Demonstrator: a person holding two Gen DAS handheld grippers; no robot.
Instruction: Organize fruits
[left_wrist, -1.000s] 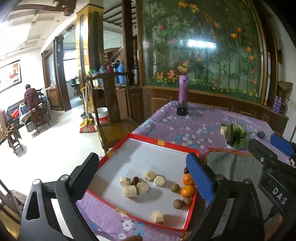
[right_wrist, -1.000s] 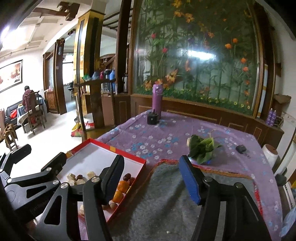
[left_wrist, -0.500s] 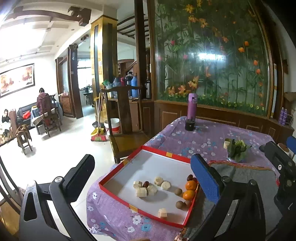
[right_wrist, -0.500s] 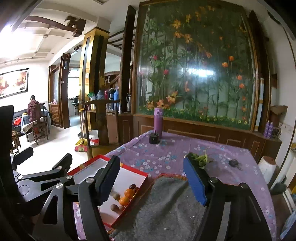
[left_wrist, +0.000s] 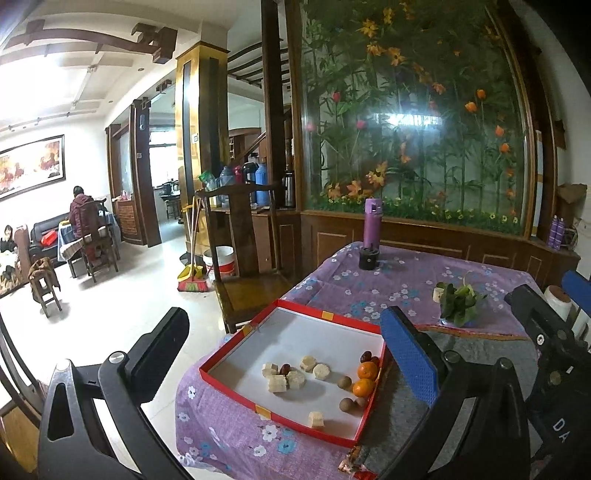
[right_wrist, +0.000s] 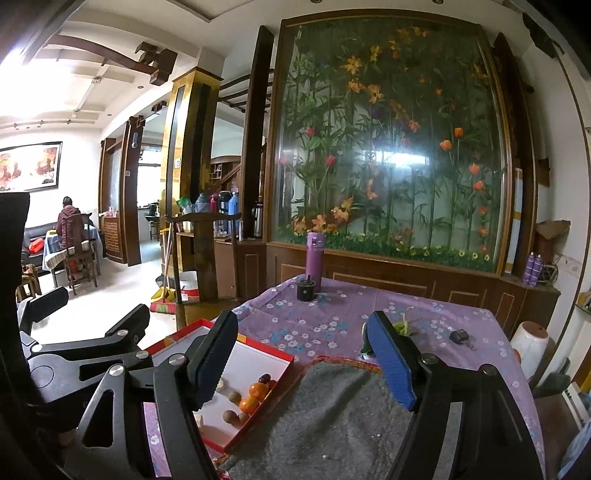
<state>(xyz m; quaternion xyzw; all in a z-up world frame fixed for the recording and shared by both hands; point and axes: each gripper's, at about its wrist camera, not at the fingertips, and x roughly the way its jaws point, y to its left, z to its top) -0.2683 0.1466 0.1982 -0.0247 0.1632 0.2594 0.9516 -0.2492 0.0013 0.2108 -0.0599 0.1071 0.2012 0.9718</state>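
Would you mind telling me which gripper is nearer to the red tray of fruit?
Left. The left gripper, empty, hangs almost over the red tray; the right gripper, opening and empty, sits further right, over the grey mat.

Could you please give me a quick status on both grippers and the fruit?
Left gripper open, empty. Right gripper empty, jaws opening. Fruit sits untouched in the red tray: oranges, dates, pale chunks. Nothing in the way.

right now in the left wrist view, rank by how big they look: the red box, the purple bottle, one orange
1. red box
2. purple bottle, though it stands farther from the camera, so it is really larger than it looks
3. orange
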